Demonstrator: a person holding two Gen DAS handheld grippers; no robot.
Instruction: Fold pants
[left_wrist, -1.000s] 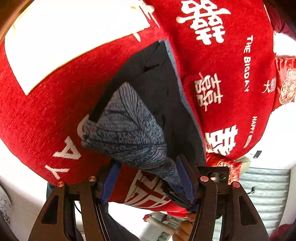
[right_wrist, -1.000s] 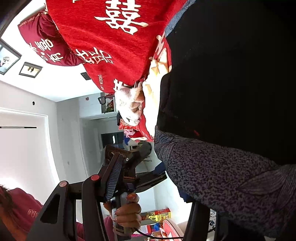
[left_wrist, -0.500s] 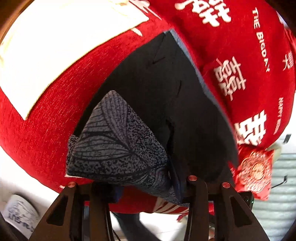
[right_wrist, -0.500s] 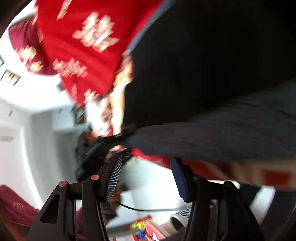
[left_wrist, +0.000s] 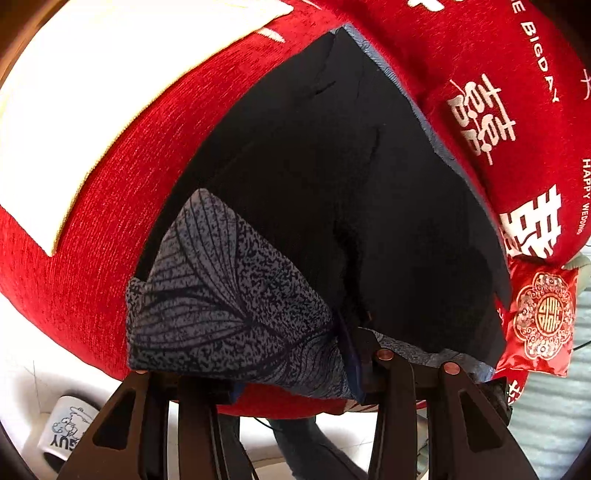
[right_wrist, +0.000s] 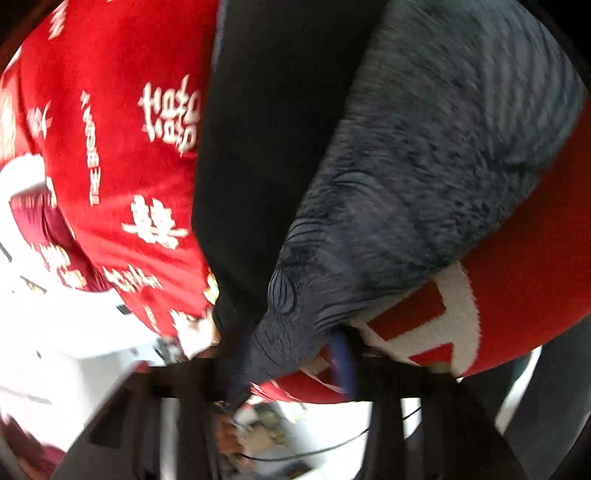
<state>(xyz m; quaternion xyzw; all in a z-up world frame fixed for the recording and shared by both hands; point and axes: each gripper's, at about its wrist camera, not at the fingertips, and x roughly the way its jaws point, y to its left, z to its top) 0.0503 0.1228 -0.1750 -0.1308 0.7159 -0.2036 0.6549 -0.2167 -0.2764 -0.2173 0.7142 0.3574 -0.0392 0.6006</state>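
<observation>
The pants (left_wrist: 332, 192) lie on a red blanket (left_wrist: 110, 206) printed with white characters. They are black, with a grey leaf-patterned part (left_wrist: 221, 302) folded up near the edge. My left gripper (left_wrist: 291, 373) has that grey corner draped over it; its jaws are closing and the cloth bunches against the blue pad (left_wrist: 347, 350). In the blurred right wrist view the pants (right_wrist: 266, 147) show their grey part (right_wrist: 424, 192) narrowing to a point between the fingers of my right gripper (right_wrist: 288, 369), which is shut on it.
A small red embroidered cushion (left_wrist: 539, 321) lies at the blanket's right edge. Below the edge I see a white slipper (left_wrist: 66, 432) on a pale floor and a person's dark trouser leg (left_wrist: 306, 443). A large white patch (left_wrist: 110, 74) covers the blanket's far left.
The left jaws narrowed onto the grey corner while the view tilted down toward the pants. My right gripper swung fast across and went from open beside the cloth to shut on the grey corner.
</observation>
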